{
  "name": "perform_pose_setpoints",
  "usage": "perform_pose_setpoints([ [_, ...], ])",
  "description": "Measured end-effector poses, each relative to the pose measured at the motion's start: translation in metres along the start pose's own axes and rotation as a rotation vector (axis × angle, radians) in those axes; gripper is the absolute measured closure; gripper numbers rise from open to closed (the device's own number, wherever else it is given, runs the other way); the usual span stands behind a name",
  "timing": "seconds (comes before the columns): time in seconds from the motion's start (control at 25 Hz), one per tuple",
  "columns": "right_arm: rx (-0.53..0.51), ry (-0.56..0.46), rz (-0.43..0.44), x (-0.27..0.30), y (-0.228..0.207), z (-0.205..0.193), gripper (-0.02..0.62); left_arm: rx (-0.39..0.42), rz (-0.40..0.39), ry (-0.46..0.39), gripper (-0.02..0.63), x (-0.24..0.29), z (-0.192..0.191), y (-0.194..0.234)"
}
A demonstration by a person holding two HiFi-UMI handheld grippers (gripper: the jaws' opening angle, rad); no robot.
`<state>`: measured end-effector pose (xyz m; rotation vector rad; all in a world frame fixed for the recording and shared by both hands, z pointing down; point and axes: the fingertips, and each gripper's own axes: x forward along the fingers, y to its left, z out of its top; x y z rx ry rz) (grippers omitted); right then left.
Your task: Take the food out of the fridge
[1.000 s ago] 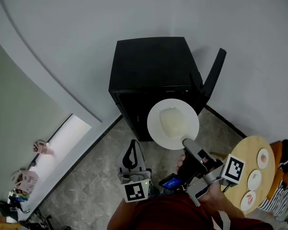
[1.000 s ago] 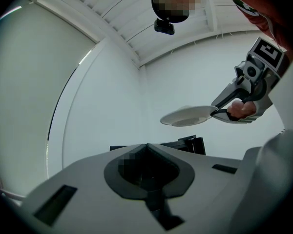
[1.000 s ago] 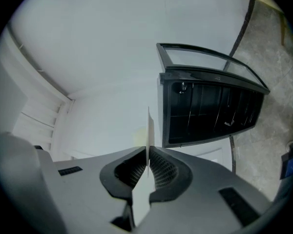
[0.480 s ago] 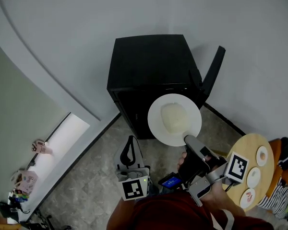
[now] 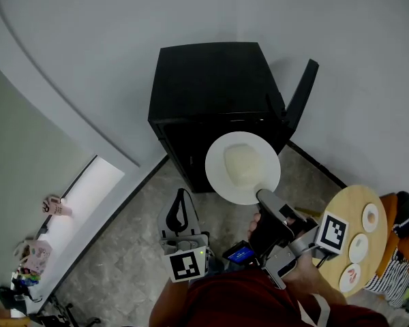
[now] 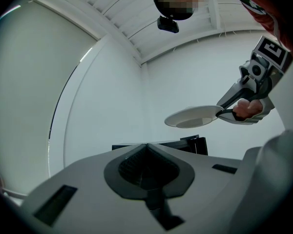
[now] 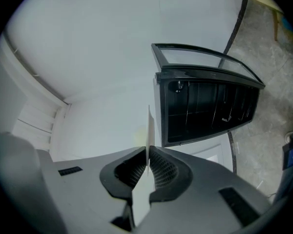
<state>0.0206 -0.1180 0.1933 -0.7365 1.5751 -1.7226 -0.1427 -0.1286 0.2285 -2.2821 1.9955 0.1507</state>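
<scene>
A small black fridge [image 5: 211, 94] stands against the wall with its door [image 5: 300, 104] swung open to the right; its dark shelves [image 7: 210, 108] show in the right gripper view. My right gripper [image 5: 262, 199] is shut on the rim of a white plate [image 5: 242, 167] that carries pale food [image 5: 242, 165], held level in front of the fridge. In the right gripper view the plate [image 7: 147, 145] appears edge-on between the jaws. My left gripper [image 5: 180, 216] hangs low at my left, shut and holding nothing. From the left gripper view the plate [image 6: 193, 117] is seen from below.
A round wooden table [image 5: 347, 240] at the right bears three small white dishes [image 5: 358, 248]. The floor is stone tile [image 5: 123, 264]. A bright floor-level opening [image 5: 82, 193] lies at the left, with clutter [image 5: 34, 257] in the lower-left corner.
The plate in my right gripper has drifted slightly left and up in the view. The left gripper stays put.
</scene>
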Motion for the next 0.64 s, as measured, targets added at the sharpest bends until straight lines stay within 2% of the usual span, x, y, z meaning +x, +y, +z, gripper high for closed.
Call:
perform_pose_setpoints([
  [0.08, 0.000, 0.003, 0.001, 0.0012, 0.0003, -0.0009, 0.558, 0.018, -0.008, 0.001, 0.593, -0.0001, -0.0007, 0.0001],
  [0.2, -0.002, 0.005, 0.002, 0.0017, 0.0005, -0.0022, 0.558, -0.018, 0.010, 0.007, 0.592, -0.0006, -0.0009, 0.0019],
  [0.52, -0.017, 0.006, 0.003, -0.0011, 0.0021, -0.0050, 0.558, -0.011, 0.006, 0.000, 0.593, -0.0050, 0.0008, 0.0017],
  [0.64, -0.024, 0.007, 0.003, -0.0028, 0.0033, -0.0066, 0.558, 0.031, -0.011, -0.007, 0.593, -0.0077, 0.0012, 0.0009],
])
